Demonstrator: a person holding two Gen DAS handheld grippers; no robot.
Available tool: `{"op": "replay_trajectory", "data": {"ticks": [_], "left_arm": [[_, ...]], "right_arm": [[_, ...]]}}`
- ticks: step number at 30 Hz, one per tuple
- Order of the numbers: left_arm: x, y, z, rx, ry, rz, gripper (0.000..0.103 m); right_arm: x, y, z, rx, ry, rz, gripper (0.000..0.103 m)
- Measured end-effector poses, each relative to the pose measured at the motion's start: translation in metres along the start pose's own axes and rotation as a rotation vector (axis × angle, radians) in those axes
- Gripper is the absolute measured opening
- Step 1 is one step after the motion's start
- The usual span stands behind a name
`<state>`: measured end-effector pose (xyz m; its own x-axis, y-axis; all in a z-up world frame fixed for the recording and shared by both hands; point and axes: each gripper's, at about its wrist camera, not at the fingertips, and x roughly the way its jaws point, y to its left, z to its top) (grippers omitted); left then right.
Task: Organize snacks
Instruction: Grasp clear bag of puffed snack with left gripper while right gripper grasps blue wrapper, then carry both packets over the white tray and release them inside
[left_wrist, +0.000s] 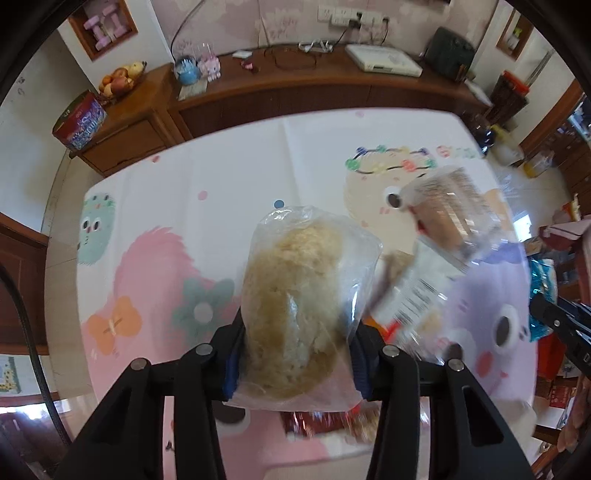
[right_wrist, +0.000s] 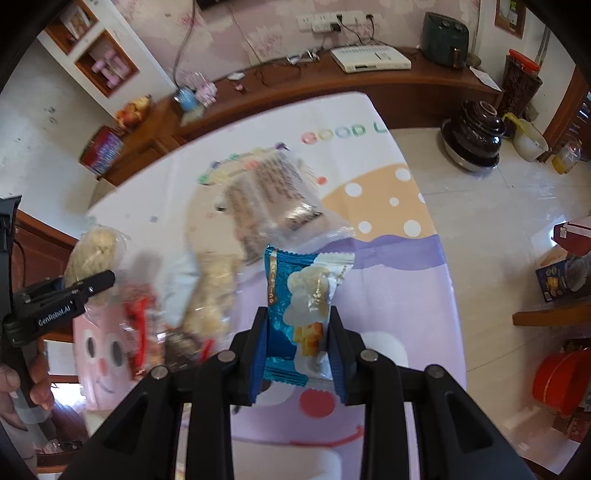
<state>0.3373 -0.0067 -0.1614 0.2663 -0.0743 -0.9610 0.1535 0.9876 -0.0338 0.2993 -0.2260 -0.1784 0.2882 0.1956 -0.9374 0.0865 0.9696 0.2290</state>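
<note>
My left gripper (left_wrist: 299, 325) is shut on a clear bag holding a pale puffed rice cake (left_wrist: 291, 280), lifted above the cartoon tablecloth (left_wrist: 221, 177). In the right wrist view that gripper (right_wrist: 92, 282) shows at the left edge, with the rice cake (right_wrist: 94, 251) in it. My right gripper (right_wrist: 297, 314) is shut on a blue and white snack packet (right_wrist: 299, 288), also held off the table. Below them lie a clear packet of brown wafers (right_wrist: 273, 199), a white packet of rice snacks (right_wrist: 214, 291) and a red packet (right_wrist: 140, 325), all blurred.
A wooden sideboard (left_wrist: 280, 92) runs behind the table with a fruit bowl (left_wrist: 120, 79), a colourful box (left_wrist: 79, 123) and a white device (left_wrist: 384, 59). On the floor to the right stand a dark pot (right_wrist: 476, 129) and a red container (right_wrist: 557, 380).
</note>
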Motion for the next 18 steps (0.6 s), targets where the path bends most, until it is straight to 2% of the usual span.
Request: {"op": "replay_trajectory", "data": {"ticks": [4,8,12,18], "left_arm": [[-0.049,0.010,-0.033,0.007,-0.055,-0.038,0.044],[-0.083,0.032,-0.063,0.010,-0.088,-0.063,0.044],[-0.116,0.033,-0.096,-0.012,-0.108,-0.087,0.044],[-0.152,0.026,-0.140,-0.004,-0.167,-0.065,0.044]], "right_arm": [[-0.035,0.016,-0.018,-0.022,-0.043,0.049,0.029],[-0.069,0.038,-0.043,-0.056,-0.085,0.079,0.029],[-0.097,0.056,-0.068,-0.089,-0.111,0.108,0.030],[-0.136,0.079,-0.107,-0.129,-0.152,0.142,0.030]]}}
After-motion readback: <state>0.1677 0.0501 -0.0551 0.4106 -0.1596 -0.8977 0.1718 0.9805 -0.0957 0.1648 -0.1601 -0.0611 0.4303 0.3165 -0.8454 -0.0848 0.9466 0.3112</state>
